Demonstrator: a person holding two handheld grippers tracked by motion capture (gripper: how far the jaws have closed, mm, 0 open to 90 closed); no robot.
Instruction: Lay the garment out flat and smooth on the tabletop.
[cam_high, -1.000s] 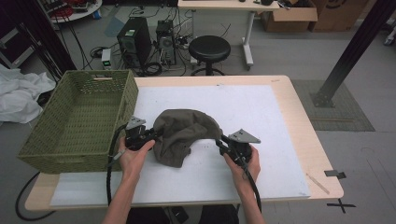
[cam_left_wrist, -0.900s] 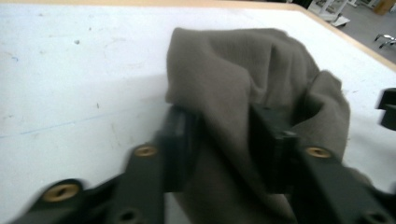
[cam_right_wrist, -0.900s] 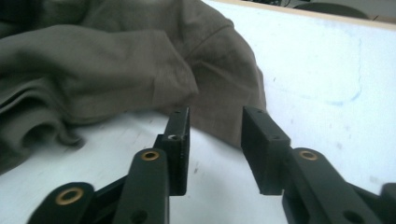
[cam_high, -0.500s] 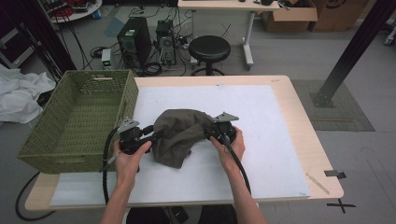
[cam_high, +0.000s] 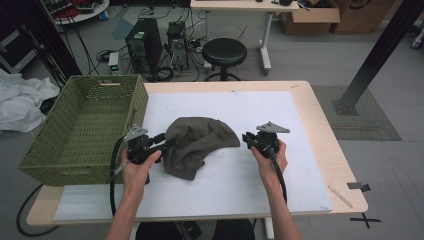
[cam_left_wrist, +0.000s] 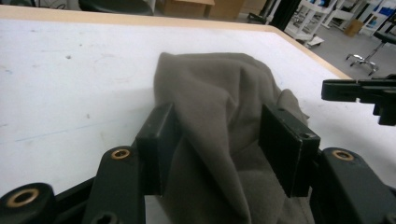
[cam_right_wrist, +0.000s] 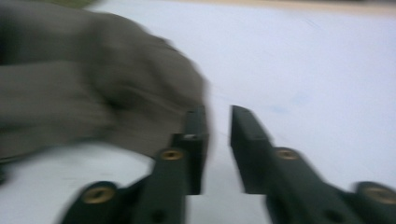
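The left gripper (cam_high: 167, 142) sits at the lower left of the high view, jaws spread. A fold of the olive-brown cloth (cam_high: 197, 142) lies between them in the left gripper view (cam_left_wrist: 219, 140), and the pads do not press on it: released, after opening a moment ago. The right gripper (cam_high: 248, 141) stands right of centre in the high view, just off the cloth's right edge. Its jaws have just been narrowing to a slim gap with nothing between them, and in the blurred right gripper view (cam_right_wrist: 217, 128) the cloth (cam_right_wrist: 93, 79) lies to the upper left of them. The cloth lies crumpled at the middle of the white-covered worktop (cam_high: 280, 115). A green woven basket (cam_high: 80, 125) stands at the left edge.
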